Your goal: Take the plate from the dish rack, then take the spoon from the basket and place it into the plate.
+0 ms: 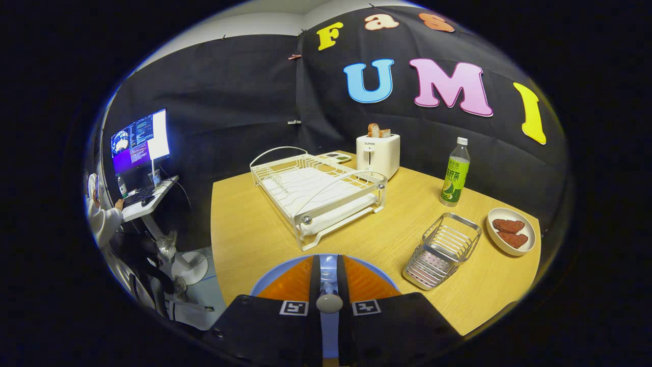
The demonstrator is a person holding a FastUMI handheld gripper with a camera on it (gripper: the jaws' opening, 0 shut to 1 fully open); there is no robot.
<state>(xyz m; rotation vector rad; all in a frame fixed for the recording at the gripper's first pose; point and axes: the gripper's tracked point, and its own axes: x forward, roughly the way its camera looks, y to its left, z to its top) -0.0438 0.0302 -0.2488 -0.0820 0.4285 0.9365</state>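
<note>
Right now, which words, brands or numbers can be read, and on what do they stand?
"SUPOR": on the toaster.
Bottle label, monitor: too blurred to read.
Gripper, shut on the spoon over the plate: markers, no words.

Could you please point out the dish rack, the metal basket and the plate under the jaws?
dish rack (317, 196): gripper view, its white drain tray.
metal basket (442, 251): gripper view, its wire side.
plate (293, 267): gripper view, blue rim.
</note>
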